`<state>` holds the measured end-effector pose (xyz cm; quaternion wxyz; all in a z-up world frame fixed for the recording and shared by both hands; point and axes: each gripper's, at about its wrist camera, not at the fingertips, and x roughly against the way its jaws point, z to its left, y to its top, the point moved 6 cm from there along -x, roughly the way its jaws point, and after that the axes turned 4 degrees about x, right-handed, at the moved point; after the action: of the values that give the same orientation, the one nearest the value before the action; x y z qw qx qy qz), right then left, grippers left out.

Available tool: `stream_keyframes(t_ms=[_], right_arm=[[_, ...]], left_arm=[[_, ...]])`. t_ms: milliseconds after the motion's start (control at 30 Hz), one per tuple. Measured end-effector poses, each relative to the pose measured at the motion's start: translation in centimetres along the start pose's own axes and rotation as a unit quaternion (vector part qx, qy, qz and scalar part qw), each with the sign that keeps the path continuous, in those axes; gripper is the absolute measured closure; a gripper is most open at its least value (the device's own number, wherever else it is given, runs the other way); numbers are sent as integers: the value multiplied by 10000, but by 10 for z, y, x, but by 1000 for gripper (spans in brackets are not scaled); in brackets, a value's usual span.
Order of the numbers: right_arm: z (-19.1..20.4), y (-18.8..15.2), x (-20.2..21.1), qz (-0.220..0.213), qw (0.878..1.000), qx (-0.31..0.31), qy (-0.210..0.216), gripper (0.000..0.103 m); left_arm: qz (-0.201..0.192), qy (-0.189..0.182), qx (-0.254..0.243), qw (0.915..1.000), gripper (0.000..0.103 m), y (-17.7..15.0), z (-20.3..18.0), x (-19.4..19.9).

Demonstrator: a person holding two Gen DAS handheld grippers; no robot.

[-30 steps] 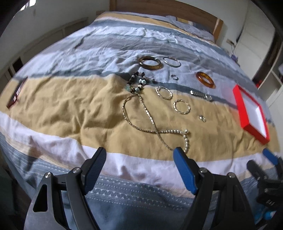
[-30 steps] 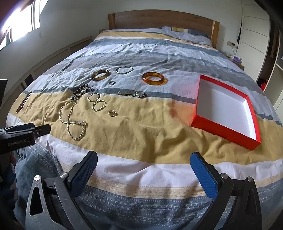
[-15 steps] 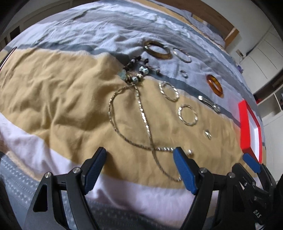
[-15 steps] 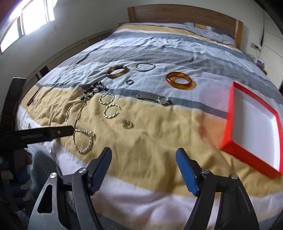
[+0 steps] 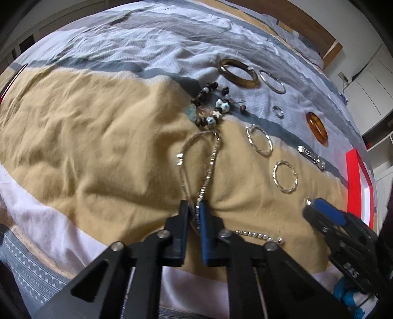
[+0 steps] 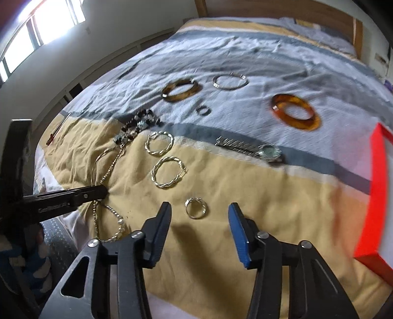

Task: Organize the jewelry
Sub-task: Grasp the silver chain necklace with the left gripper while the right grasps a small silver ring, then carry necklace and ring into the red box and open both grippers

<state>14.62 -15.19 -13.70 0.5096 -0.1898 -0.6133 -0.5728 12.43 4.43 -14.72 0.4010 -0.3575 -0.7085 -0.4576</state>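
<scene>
Jewelry lies on a striped bedspread. My left gripper (image 5: 194, 208) is shut on the crossing of a long silver chain necklace (image 5: 211, 157), which lies on the yellow stripe; it also shows in the right wrist view (image 6: 108, 169). My right gripper (image 6: 199, 216) is open, low over the bed, with a small silver ring (image 6: 195, 208) between its fingertips. Two twisted hoops (image 6: 168, 175) (image 6: 159, 143), a beaded bracelet (image 5: 211, 105), a watch (image 6: 253, 148), an amber bangle (image 6: 296, 111), a brown bangle (image 6: 180, 89), a thin silver bangle (image 6: 230, 81) and a tiny ring (image 6: 203, 110) lie beyond.
An open red box (image 6: 375, 196) with a white inside sits on the bed at the right. A red-tipped stick (image 6: 57, 130) lies near the bed's left edge. The wooden headboard (image 6: 282, 14) is at the far end. A window (image 6: 36, 32) is at left.
Both grippers dropped and moved forward toward the jewelry. My left gripper went from open to shut on the necklace. My right gripper narrowed and now frames the small ring.
</scene>
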Motion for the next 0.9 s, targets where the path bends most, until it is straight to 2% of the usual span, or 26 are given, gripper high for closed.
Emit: stream_keyframes(t_ms=[133,200,233,467,667,800,900], right_arm=[[1,0,-10,26,10000,-70,65,67],[1,-1,-13,38,9999,-58,98,75],[1,-2,-14,50,9999,-56,106,84],[6,-4,1,-118,9999,18,118,85],[12,-5,43,-502,9987,6,131,85],[-1,-10,76,-719,9973,-116,30,85],[-22,-18,101,-845,9960,-260,-149,85]], left_arm=[[-130,26,-179,9998,99,2,-4,7],[-201,37,-287,9994,99,3,-7,10],[-242,43,-343,9991,99,3,-9,13],[-457,-19,-531,9975,99,2,-18,35],[-642,-123,-695,9954,99,-1,-34,63],[-749,-292,-955,9922,99,0,-64,81],[-786,-553,-1260,9874,99,0,-103,93]])
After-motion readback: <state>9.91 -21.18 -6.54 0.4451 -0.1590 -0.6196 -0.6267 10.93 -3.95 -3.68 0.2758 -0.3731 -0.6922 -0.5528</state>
